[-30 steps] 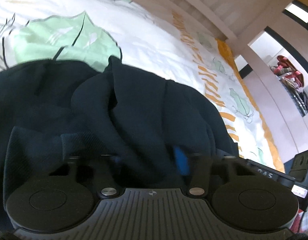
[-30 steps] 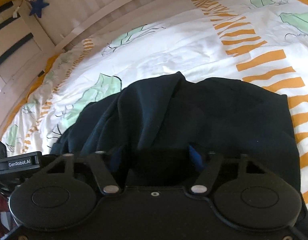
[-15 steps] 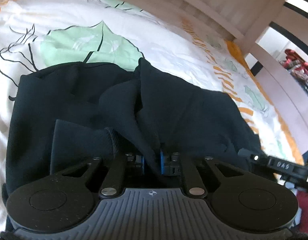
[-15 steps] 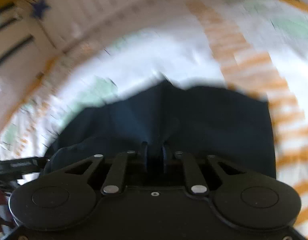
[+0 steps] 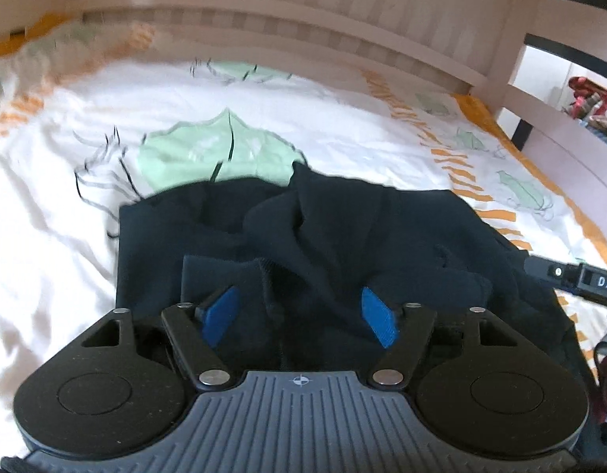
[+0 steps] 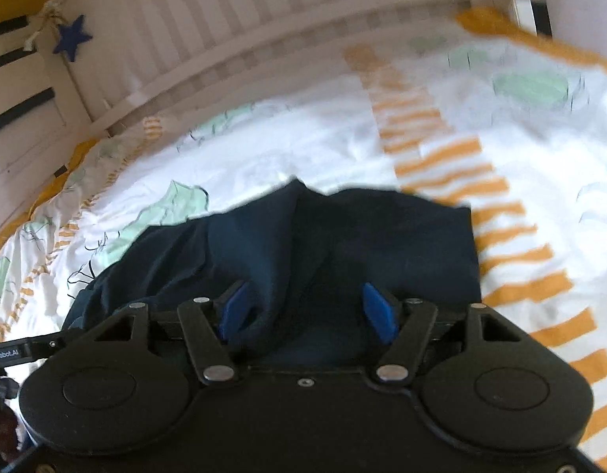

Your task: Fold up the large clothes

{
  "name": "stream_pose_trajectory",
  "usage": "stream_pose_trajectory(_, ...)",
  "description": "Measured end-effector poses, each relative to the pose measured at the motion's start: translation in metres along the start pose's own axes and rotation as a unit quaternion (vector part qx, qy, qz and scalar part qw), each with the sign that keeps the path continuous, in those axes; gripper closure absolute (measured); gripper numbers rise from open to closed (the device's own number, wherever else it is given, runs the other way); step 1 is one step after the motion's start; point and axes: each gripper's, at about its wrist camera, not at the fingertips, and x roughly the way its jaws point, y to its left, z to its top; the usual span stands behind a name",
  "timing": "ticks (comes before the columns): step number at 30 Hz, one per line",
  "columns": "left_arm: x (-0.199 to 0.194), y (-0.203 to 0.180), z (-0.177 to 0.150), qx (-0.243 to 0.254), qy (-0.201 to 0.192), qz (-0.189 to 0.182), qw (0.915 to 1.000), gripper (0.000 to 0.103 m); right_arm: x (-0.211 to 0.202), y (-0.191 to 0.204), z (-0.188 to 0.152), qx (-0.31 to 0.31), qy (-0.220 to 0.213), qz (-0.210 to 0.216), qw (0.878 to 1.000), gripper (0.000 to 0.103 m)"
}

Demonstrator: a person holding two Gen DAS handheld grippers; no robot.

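Both the left hand-held gripper (image 5: pixel 299 317) and right hand-held gripper (image 6: pixel 305 315) gape wide, holding nothing above the rumpled dark garment (image 5: pixel 343 236) on the bed (image 5: pixel 67 236); next likely calls for regrasping an edge.

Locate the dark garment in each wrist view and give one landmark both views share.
Left wrist: the dark garment lies rumpled at centre, just past the open blue fingers.
Right wrist: dark garment at centre, slightly left.
Shared landmark: the slatted bed rail across the top.
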Motion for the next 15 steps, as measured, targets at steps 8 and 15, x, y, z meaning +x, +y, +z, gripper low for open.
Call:
stream_pose_trajectory(8, 0.013, -0.051, 0.014, 0.057, -0.022, 0.005, 0.9981, 0.029, 0.015, 0.064, -0.001, -0.106, -0.008, 0.026, 0.994, 0.034)
stream_pose_trajectory(15, 0.056, -0.048, -0.015, 0.059, 0.038, 0.057, 0.9959, 0.025, 0.051, 0.067, -0.035, -0.14, 0.04, -0.027, 0.989, 0.035)
